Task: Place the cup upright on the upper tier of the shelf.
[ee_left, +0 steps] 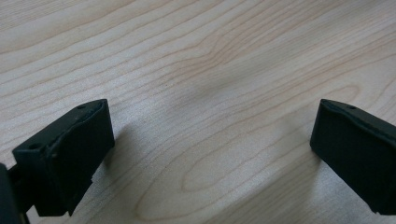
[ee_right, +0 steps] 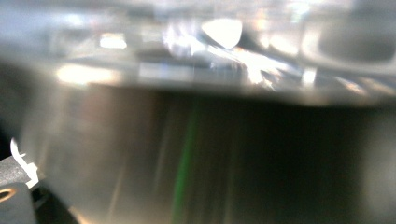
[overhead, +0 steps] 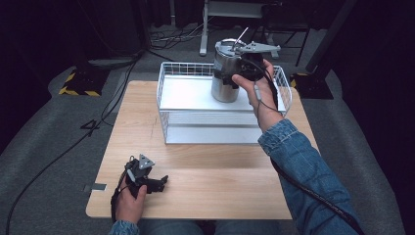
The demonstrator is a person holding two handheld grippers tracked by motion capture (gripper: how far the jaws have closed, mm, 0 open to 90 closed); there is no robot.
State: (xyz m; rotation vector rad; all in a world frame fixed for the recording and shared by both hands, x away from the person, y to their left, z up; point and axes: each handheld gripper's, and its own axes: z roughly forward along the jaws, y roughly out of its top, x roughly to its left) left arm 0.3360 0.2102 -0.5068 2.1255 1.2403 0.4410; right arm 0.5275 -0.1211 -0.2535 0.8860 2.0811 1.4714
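Note:
A shiny steel canister [overhead: 224, 73] stands in the far right part of a white wire basket [overhead: 165, 100], leaning slightly. My right gripper [overhead: 241, 68] is shut on its upper side, with the hand wrapped behind it. In the right gripper view the canister's metal wall [ee_right: 210, 154] is blurred and very close, and one black fingertip [ee_right: 13, 198] shows at the lower left. I cannot tell whether the canister's base touches the basket floor. My left gripper [overhead: 159, 183] rests low on the wooden table [overhead: 210, 171] near its front left, open, with bare wood [ee_left: 210, 70] between its jaws.
The basket sits at the table's far middle and has a white floor. Cables run over the grey carpet [overhead: 44, 142] to the left. A white stand leg [overhead: 203, 34] and dark equipment are behind the table.

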